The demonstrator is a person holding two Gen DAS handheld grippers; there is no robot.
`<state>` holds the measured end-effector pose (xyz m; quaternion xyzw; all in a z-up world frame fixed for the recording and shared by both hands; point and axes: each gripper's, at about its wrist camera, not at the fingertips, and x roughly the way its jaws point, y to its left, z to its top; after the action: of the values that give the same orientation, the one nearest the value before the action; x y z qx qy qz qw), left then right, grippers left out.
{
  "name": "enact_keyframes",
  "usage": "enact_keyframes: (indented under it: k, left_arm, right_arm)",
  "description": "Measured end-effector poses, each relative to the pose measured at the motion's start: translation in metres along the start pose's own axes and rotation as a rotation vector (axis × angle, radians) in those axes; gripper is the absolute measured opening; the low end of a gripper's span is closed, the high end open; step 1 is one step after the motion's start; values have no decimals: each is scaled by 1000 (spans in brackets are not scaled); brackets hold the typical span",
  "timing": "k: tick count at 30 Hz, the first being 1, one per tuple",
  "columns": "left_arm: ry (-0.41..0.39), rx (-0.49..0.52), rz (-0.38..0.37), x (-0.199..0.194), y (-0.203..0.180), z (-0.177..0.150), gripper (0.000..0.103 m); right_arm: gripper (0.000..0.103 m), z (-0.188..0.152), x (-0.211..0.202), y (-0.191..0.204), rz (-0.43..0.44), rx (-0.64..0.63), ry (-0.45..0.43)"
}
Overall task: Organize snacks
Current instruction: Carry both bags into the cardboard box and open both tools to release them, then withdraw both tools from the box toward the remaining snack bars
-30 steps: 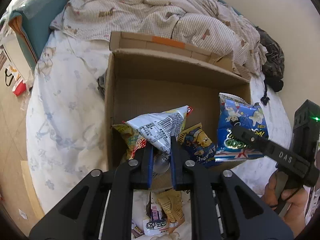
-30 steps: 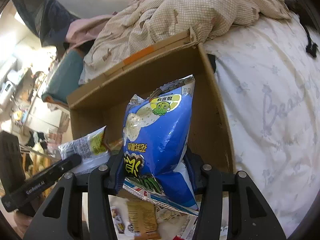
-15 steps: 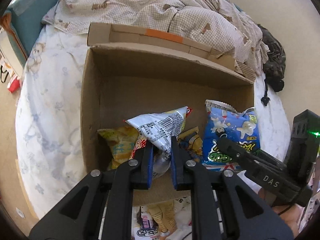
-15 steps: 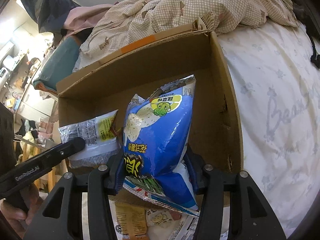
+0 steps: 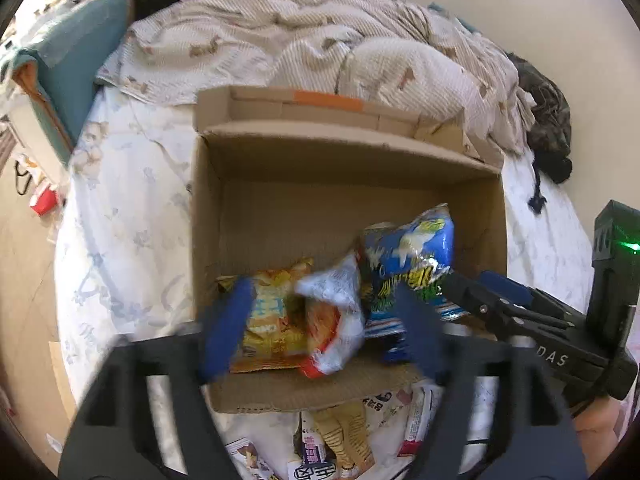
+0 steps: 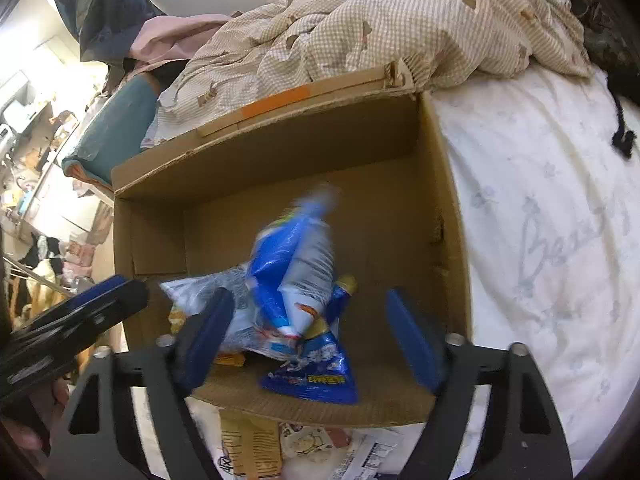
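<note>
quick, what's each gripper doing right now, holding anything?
Left gripper: jaws opening, white bag let go.
Right gripper: jaws opening, blue bag let go.

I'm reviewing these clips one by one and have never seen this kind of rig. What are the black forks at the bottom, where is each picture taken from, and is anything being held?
There is no robot here: a person holds a two-finger gripper in each hand, and a fisheye camera on each looks along its fingers. The black forks are those fingers, with blue pads.

In the left wrist view the left gripper is opening above a cardboard box on a bed; a white snack bag is dropping free beside a yellow bag. In the right wrist view the right gripper is opening too, and a blue snack bag, blurred, is falling into the box. Neither pad presses on anything. More packets lie on the bed in front of the box.
</note>
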<state>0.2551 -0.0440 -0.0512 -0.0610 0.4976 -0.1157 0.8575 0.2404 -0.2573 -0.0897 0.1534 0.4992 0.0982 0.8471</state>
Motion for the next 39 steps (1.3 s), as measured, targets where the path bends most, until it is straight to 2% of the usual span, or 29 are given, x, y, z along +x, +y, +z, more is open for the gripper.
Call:
enact_keyframes:
  k: [7,15,20,29,39]
  left_arm:
    - [-59,15,18,-24,2,-7,85]
    - [-119,67,112,-44,7,-22,85]
    - [-104,20,122,-50,20,-34,85]
    - [-89,4,147,-65,29,-61,85]
    - [-12,-41,181,-68,35,-95,85]
  right_arm:
    - [89,-6,-18,0,2,19,-38]
    - [89,-22,-49,1,18,15,-65]
    - [89,-35,-60,-3,25,40,-65]
    - [89,-63,-68,-6,45,88,-35]
    - [89,-92,-86,-9,57,142,-47]
